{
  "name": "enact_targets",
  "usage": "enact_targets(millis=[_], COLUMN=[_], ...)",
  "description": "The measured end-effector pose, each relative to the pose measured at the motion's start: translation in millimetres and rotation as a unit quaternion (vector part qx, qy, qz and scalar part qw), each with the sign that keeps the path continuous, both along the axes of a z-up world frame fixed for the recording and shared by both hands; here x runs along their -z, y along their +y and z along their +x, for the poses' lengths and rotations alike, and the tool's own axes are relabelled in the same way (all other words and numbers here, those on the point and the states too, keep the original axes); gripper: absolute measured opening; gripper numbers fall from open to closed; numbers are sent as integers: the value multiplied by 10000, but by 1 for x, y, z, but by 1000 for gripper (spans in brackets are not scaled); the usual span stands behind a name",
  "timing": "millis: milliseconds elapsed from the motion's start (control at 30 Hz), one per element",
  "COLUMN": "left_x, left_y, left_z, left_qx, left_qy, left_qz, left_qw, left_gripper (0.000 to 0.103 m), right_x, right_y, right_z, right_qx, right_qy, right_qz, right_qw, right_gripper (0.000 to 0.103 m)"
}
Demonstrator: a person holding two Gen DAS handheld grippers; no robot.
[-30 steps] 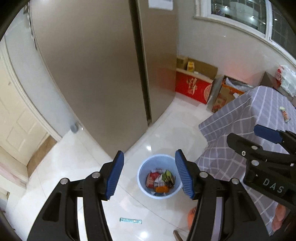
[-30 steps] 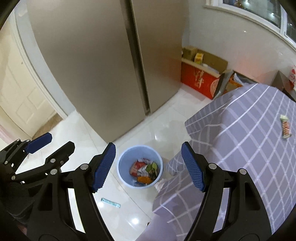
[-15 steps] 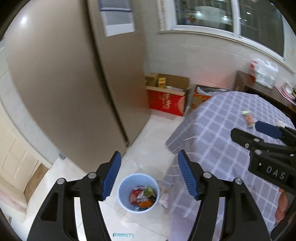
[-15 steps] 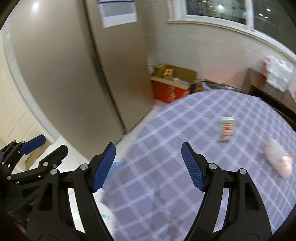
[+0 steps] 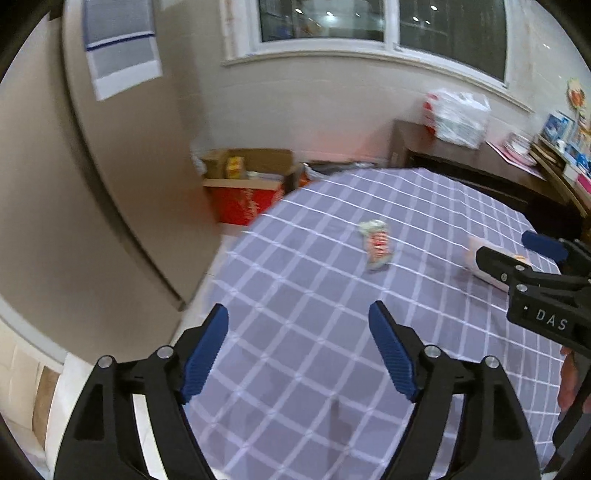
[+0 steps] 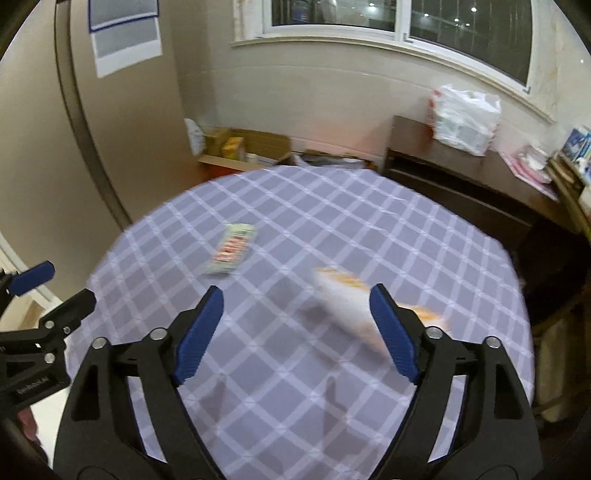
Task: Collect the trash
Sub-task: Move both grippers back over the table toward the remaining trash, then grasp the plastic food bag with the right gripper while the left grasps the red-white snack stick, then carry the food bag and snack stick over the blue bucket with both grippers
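Left wrist view looks down at a slant over the left gripper (image 5: 298,347), whose blue-padded jaws are spreading apart with nothing between them, only the checked purple tablecloth (image 5: 317,295) below. At the right edge of this view the right gripper (image 5: 517,254) reaches in from the side, a bit of the person's hand (image 5: 570,384) showing beneath it. Past the left gripper's pads lies a small red-and-white wrapper (image 5: 376,242) flat on the cloth, well apart from the fingers. Further right, a pale packet (image 5: 480,264) with orange on it lies half hidden behind the right gripper. Right wrist view shows the right gripper (image 6: 296,332) also tilted downward with jaws opening and empty; the pale packet (image 6: 347,299), blurred, lies on the cloth just ahead of its right pad, though whether they touch cannot be told. The red-and-white wrapper (image 6: 232,249) sits further off to the left. Only this view shows the left gripper (image 6: 51,291) at the left edge. Beyond the table stand cardboard boxes (image 5: 247,177) on the floor, a dark sideboard (image 6: 461,173) bearing a white plastic bag (image 6: 463,118), and a window (image 6: 399,22).
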State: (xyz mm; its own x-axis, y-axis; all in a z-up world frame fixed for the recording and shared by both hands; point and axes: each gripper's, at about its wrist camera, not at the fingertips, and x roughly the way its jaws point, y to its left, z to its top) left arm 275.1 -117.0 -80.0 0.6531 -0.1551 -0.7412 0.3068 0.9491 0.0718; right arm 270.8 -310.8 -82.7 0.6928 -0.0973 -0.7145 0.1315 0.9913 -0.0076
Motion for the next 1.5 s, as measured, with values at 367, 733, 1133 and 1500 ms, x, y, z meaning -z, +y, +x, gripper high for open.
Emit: enact_targets(millis=[367,733,1133,1500], left_x=[48,69,61,52], left_y=[-60,-97,-87,-68], left_z=[52,109,106,83], left_qx=[304,496,716,697], left_qy=[818,921,868,776], left_qz=[-74,153,21,-94], left_qw=[9962,9944,9936,9945], left_gripper=[79,55,9,9], right_x=[54,54,55,38], right_y=[-44,-70,-67,-50], right_z=[24,52,62,44], right_qx=[-317,81,166,96], right_qy=[767,668,717,593], right_qz=[-425,171,323,277], right_qw=[9956,9976,9968,9978], right_gripper=[86,56,56,56])
